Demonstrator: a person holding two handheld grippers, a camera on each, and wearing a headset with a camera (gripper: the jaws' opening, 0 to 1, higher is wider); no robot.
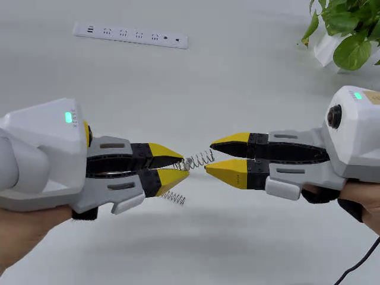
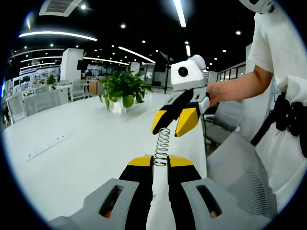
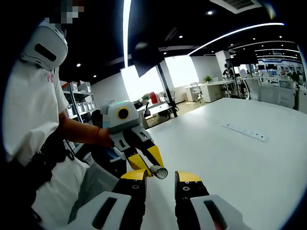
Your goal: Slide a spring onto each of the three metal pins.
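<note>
A short metal spring (image 1: pixel 199 159) hangs in the air between the two grippers. My left gripper (image 1: pixel 178 165) comes in from the left and is shut on the spring's near end; in the left gripper view the spring (image 2: pixel 162 143) rises from between the yellow tips of the left gripper (image 2: pixel 160 161). My right gripper (image 1: pixel 209 156) faces it from the right with its jaws open, the spring's free end lying between the yellow tips. In the right gripper view the spring's round end (image 3: pixel 158 171) sits just ahead of the right gripper (image 3: pixel 162 176). A second spring (image 1: pixel 173 197) lies on the white table below.
A white power strip (image 1: pixel 130 34) lies at the back of the table (image 1: pixel 196 89). A potted green plant (image 1: pixel 347 29) stands at the back right. A black cable (image 1: pixel 359 264) runs off the lower right. A person in a white shirt (image 3: pixel 33 110) holds both grippers.
</note>
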